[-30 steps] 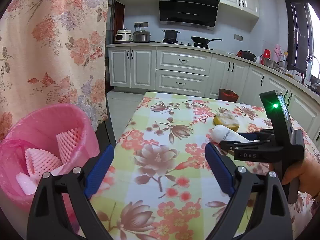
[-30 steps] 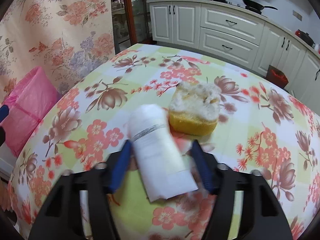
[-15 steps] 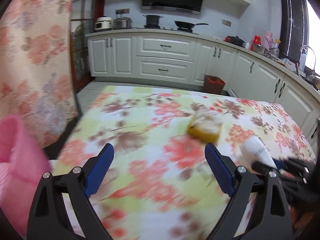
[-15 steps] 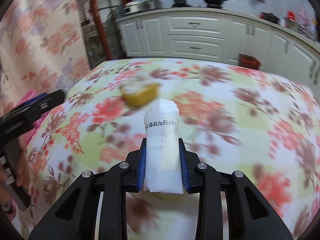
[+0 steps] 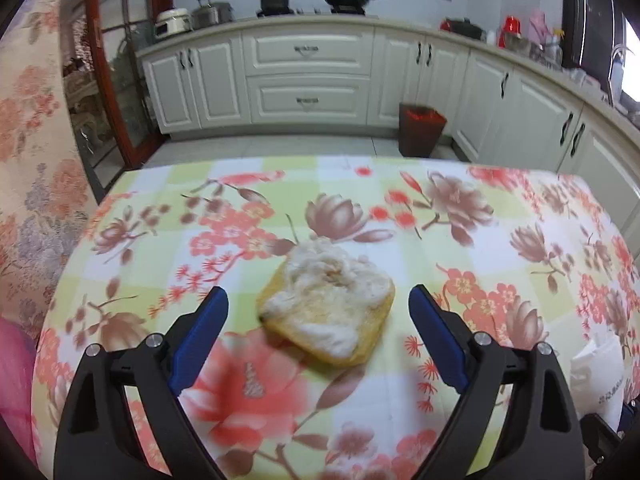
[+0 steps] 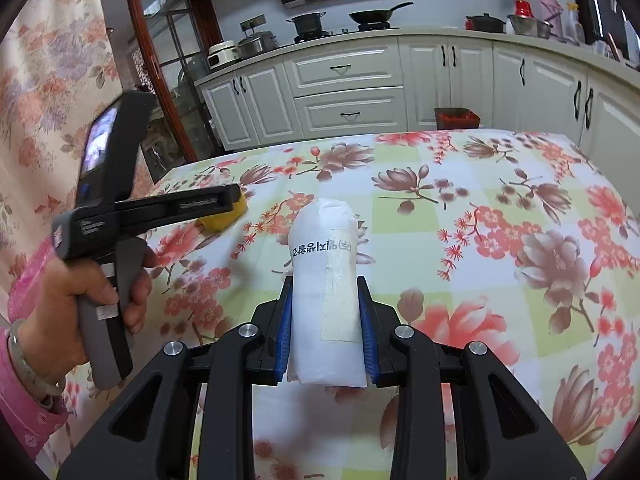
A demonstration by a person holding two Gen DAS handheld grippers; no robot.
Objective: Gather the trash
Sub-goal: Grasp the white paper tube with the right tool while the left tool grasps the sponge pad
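A yellow sponge with white fluff on top [image 5: 328, 312] lies on the floral tablecloth [image 5: 500, 240]. My left gripper [image 5: 318, 300] is open, its blue fingers on either side of the sponge, not touching it. My right gripper [image 6: 324, 300] is shut on a white wrapped roll with printed text [image 6: 324, 280], held above the table. In the right wrist view the left gripper [image 6: 228, 200] is over the sponge [image 6: 224, 220]. The white roll also shows at the right edge of the left wrist view [image 5: 600, 364].
A pink trash bag edge [image 5: 12, 368] shows low on the left beside the table. A floral curtain [image 5: 28, 120] hangs at left. White kitchen cabinets [image 5: 308, 76] and a red bin [image 5: 420, 128] stand beyond the table's far edge.
My left gripper swung from the pink bin to the sponge and now straddles it. My right gripper closed on the white roll and lifted it to the right.
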